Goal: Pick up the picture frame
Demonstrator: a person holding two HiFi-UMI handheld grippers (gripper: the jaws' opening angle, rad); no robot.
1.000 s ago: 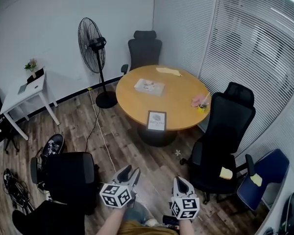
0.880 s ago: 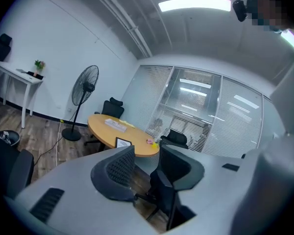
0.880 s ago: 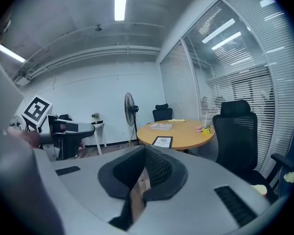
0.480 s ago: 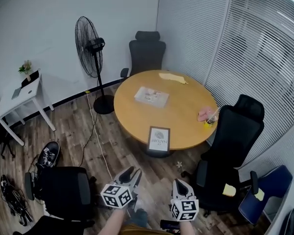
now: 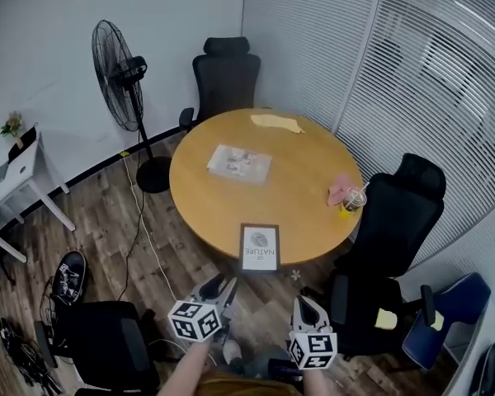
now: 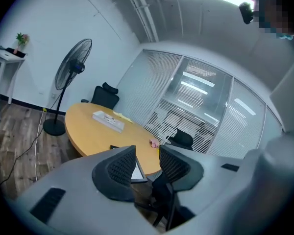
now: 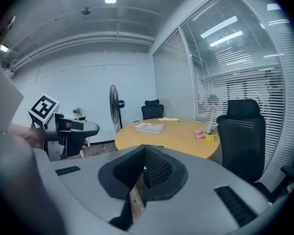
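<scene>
Round wooden table (image 5: 223, 200): carries the task's thing at its near rim, with a flat printed sheet farther in.
Black office chair (image 5: 392, 221): pushed up to the table's right side, near the frame but not touching it.
Dark-edged picture frame with white print (image 5: 259, 247): untouched on the table, so the pick-up has not begun.
Left gripper (image 6: 147, 154): jaws apart and empty, well apart from the frame, which shows through the gap.
Right gripper (image 7: 143, 152): tips together, holding nothing; the approach, the grasp and the lift are all left.
</scene>
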